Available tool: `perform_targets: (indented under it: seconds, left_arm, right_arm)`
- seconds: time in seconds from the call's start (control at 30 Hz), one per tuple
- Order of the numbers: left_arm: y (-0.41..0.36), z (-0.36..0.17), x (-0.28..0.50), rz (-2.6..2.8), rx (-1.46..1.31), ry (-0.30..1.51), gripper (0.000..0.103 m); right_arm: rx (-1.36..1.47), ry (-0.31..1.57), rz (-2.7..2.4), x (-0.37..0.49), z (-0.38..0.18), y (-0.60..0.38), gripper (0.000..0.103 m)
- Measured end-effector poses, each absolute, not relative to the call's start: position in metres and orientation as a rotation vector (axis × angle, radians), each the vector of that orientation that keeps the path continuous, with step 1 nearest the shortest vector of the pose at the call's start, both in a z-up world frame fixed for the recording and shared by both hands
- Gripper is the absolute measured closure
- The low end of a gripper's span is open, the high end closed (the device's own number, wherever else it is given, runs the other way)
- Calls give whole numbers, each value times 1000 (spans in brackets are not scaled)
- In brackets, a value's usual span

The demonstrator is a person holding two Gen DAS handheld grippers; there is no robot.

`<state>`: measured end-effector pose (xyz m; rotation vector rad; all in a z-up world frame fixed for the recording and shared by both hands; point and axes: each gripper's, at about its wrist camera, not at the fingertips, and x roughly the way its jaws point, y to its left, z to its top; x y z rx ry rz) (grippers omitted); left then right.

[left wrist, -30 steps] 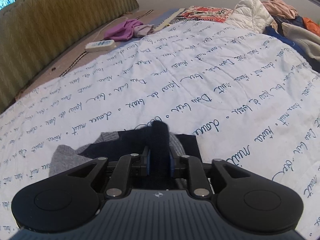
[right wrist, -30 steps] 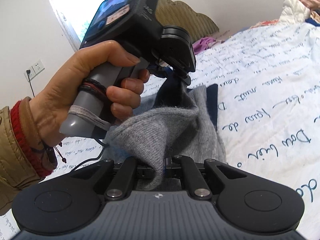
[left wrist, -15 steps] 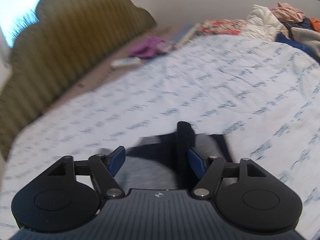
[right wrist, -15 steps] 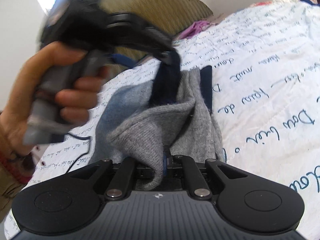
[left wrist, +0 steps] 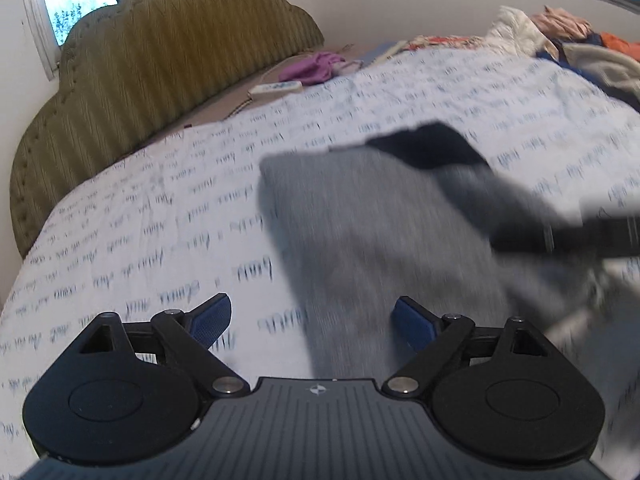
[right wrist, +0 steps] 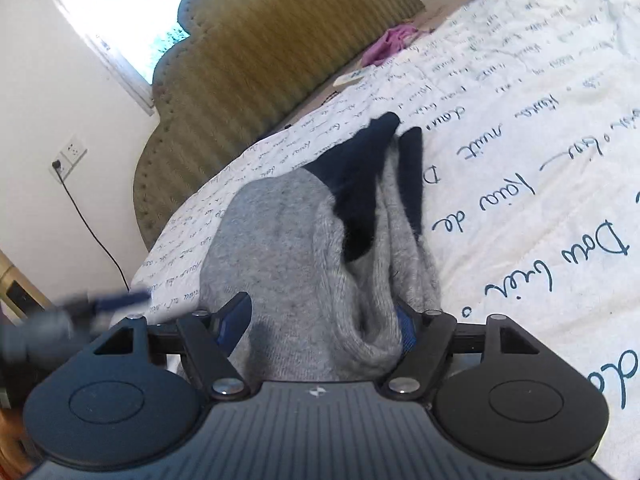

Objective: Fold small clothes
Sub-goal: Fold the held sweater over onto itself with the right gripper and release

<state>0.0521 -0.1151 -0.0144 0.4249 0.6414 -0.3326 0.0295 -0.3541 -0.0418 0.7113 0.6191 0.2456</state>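
Note:
A grey knit garment with dark navy trim point(left wrist: 372, 216) lies bunched on the white bedspread point(left wrist: 160, 200); it also shows in the right wrist view point(right wrist: 288, 248). My left gripper point(left wrist: 312, 320) is open and empty, pulled back, with the garment's near edge ahead of its right pad. My right gripper point(right wrist: 324, 320) is open, its jaws spread around a fold of the grey garment that lies loose between them. In the left wrist view the right gripper shows as a dark blur point(left wrist: 580, 232) at the right.
A padded olive headboard point(left wrist: 160, 60) stands at the left. A purple cloth point(left wrist: 312, 66) and a white remote point(left wrist: 276, 88) lie near it. A pile of clothes point(left wrist: 560, 44) sits at the far right. A wall socket with cord point(right wrist: 70, 152) is on the left wall.
Both grippers have opened and let go of the garment. The left gripper has drawn back and away; the garment has dropped onto the bed.

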Motion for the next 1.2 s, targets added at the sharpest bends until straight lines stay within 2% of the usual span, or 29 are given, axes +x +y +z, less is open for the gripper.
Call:
perform_targets:
  seconds: [0.1,0.17,0.2,0.27,0.3,0.43,0.5,0.57,0.67,0.83,0.9,0.93,0.97,1.0,1.1,1.2]
  left_arm:
    - [-106,-21,40,-338,417,632,11]
    - [-101,-25,39,-338,398,643,10]
    - [-99,-27,41,-331,395,654,10]
    - [-93,-29,46,-319,383,681,10]
    - [-91,-27,48,-323,373,687,10]
    - [-92,-7,53,-322,368,643,11]
    - [-97,4,60,-332,355,629,11]
    - [-103,12,69,-332,340,620,11]
    - [-114,17,81,-349,323,613,10]
    - [-132,7,100,-351,321,628,11]
    - [-135,3,107,-348,308,640,11]
    - [-135,1,110,-343,302,650,11]
    - [-135,-2,113,-338,297,663,11]
    - [-134,-4,116,-334,291,675,11]
    - [-131,-10,122,-328,264,707,10]
    - [-130,-8,121,-327,251,710,10]
  right_arm:
    - [789,630,255,35,-48,-362,36]
    - [803,643,231,37,-52,-366,58]
    - [810,652,223,39,-55,-367,64]
    - [850,671,209,42,-61,-371,90]
    - [873,681,214,42,-64,-372,93]
    - [812,706,235,41,-62,-369,91]
    - [790,701,236,46,-55,-375,84]
    - [762,674,231,55,-45,-383,68]
    - [715,622,177,69,-28,-398,59]
    - [688,668,158,125,-27,-409,59]
    - [694,691,178,145,-32,-407,60]
    - [688,698,179,152,-34,-405,66]
    - [654,703,173,157,-35,-402,89]
    - [599,702,147,160,-34,-398,93]
    - [465,672,56,168,-29,-392,96]
    - [453,690,70,174,-29,-394,95]
